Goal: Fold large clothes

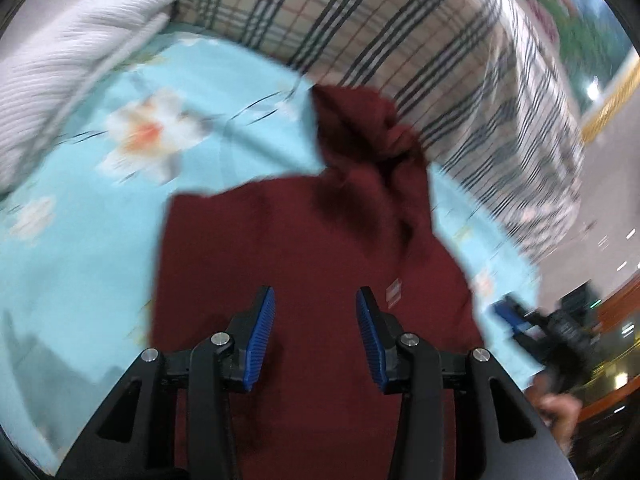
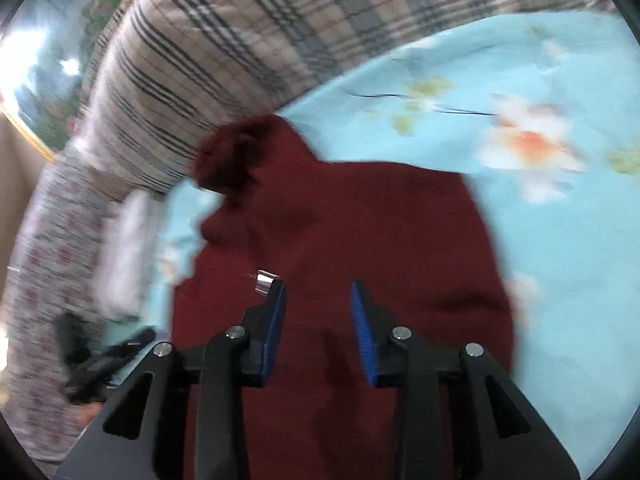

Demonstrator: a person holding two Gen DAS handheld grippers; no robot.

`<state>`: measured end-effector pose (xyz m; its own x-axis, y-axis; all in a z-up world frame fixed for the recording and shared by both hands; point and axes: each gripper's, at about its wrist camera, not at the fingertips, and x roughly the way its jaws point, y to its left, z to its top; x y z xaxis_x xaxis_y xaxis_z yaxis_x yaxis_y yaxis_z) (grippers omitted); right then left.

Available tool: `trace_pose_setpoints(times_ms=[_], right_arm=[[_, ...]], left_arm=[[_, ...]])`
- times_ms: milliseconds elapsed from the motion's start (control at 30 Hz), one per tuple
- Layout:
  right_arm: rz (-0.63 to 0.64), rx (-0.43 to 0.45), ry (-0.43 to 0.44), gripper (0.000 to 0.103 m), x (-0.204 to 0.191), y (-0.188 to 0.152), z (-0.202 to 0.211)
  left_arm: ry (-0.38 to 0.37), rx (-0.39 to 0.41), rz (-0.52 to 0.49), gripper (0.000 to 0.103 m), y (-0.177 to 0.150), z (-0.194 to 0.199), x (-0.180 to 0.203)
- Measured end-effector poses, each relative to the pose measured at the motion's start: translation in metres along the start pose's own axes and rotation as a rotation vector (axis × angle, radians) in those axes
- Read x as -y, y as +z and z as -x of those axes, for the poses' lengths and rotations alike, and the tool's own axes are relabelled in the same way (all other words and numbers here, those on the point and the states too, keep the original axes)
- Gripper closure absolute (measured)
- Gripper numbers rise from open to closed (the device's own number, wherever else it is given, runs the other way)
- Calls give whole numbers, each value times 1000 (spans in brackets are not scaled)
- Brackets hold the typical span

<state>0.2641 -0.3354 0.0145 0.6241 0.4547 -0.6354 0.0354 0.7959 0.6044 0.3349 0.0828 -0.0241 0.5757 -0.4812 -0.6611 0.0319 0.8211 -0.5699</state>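
A dark red garment lies on the light blue flowered sheet, with a bunched part toward the plaid pillow. It has a small white label. My left gripper is open and empty just above the red cloth. In the right wrist view the same garment fills the middle, with its label next to the left finger. My right gripper is open and empty above it. The right gripper also shows at the right of the left wrist view. Both views are blurred.
A plaid pillow or quilt lies behind the garment, also in the right wrist view. A white ribbed textile lies at the far left. The floor shows past the bed's right edge.
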Motion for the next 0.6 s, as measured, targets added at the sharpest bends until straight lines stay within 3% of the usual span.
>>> trace_pose_setpoints(times_ms=[100, 300, 467, 600], right_arm=[[-35, -10, 94, 68, -18, 24, -24], [-158, -75, 240, 67, -44, 73, -94], [-277, -87, 281, 42, -52, 113, -144], [-358, -116, 262, 42, -43, 141, -185]], left_arm=[[-100, -2, 64, 58, 48, -21, 8], [-216, -52, 159, 41, 140, -80, 23], [-166, -108, 200, 38, 183, -131, 17], [-172, -130, 213, 40, 191, -162, 14]])
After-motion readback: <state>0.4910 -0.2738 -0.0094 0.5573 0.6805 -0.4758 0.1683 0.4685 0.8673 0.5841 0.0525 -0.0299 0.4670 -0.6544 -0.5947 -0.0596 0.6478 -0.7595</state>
